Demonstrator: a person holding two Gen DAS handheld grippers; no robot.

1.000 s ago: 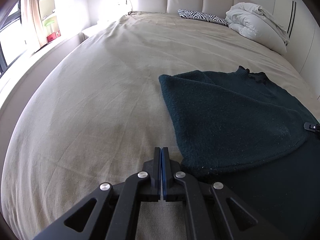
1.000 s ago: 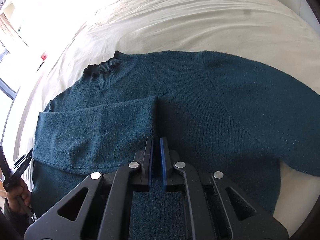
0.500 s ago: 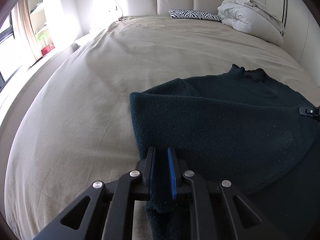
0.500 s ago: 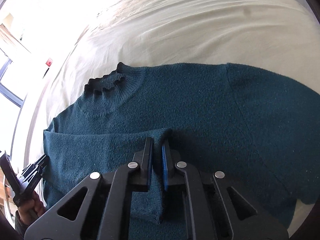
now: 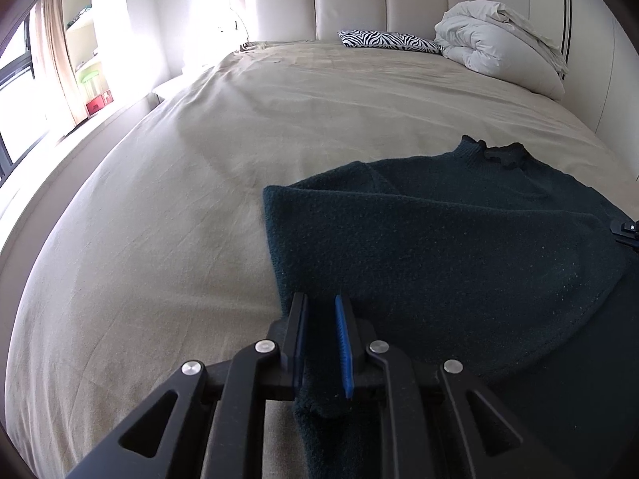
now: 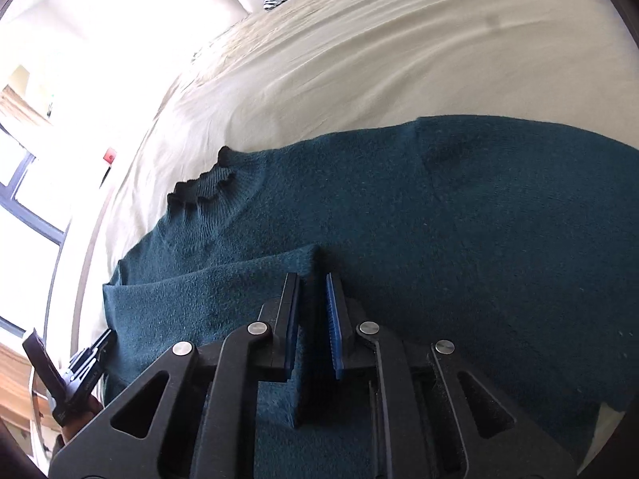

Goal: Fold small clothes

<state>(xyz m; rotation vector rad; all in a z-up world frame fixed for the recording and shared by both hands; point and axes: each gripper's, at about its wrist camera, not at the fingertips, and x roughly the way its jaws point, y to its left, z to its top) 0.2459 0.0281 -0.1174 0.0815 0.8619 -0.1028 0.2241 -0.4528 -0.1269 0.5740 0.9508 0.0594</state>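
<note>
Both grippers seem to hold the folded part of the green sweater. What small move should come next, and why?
Probably lower both ends onto the body and let go. The left gripper and right gripper each have knit between the fingers, and the folded sleeve already lies across the sweater, below the collar.

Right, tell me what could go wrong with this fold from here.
1. The left gripper and right gripper each pinch only a thin edge of the sweater, so the fuzzy knit might slip out.
2. The folded sleeve already lies skewed, so the fold may end crooked.
</note>
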